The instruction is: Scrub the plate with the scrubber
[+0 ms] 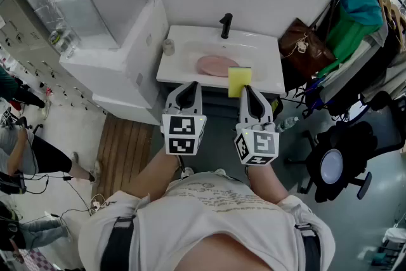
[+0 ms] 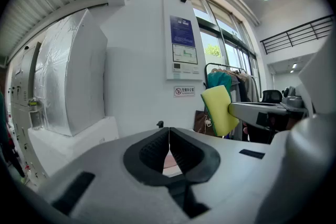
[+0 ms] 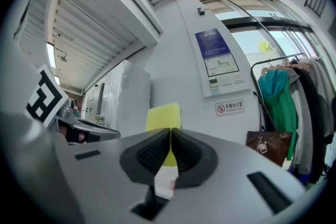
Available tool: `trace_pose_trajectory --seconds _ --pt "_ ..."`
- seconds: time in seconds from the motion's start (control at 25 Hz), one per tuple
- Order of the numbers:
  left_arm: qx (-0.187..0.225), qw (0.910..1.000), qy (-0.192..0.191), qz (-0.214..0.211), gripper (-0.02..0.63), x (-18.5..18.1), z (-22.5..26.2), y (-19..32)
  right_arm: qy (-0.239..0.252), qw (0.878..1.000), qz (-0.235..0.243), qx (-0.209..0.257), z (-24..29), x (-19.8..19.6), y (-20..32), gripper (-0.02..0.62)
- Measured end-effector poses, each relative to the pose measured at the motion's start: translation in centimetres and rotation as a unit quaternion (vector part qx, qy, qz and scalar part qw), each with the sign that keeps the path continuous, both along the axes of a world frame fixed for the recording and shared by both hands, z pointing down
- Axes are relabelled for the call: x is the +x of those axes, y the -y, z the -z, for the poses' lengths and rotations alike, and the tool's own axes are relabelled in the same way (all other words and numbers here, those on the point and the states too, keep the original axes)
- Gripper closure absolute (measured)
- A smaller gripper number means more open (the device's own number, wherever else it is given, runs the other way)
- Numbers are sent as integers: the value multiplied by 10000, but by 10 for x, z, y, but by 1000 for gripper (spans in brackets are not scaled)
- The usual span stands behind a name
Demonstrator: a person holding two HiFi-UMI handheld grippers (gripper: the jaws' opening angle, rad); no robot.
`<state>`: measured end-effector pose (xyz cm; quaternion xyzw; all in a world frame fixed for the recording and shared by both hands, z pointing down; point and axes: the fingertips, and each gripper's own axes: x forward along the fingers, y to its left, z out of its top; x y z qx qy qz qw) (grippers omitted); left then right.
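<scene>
The left tongs (image 1: pixel 188 87) and the right tongs (image 1: pixel 248 89) are held side by side in front of the torso, near each other and pointed forward, roughly level. The left jaws are seen pressed together with nothing between them. The right jaws are clamped on the yellow scrubber (image 1: pixel 240 81), which is carried upright. Both bare forearms are stretched forward.

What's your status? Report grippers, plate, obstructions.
Left hand-held gripper shut, empty. Right hand-held gripper shut on scrubber, short of plate. Plate lying in sink. Path to it looks open.
</scene>
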<state>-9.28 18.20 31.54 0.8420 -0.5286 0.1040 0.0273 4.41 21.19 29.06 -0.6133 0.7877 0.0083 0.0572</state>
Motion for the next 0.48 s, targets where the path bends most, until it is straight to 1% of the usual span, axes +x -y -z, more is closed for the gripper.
trace_pose_trajectory --seconds 0.24,0.48 --pt "-24 10000 -19 10 583 0 -2 2 60 10000 -11 -41 -4 2 4 561" --pt "-68 10000 25 52 583 9 -5 6 177 9998 -36 -45 -6 15 6 561"
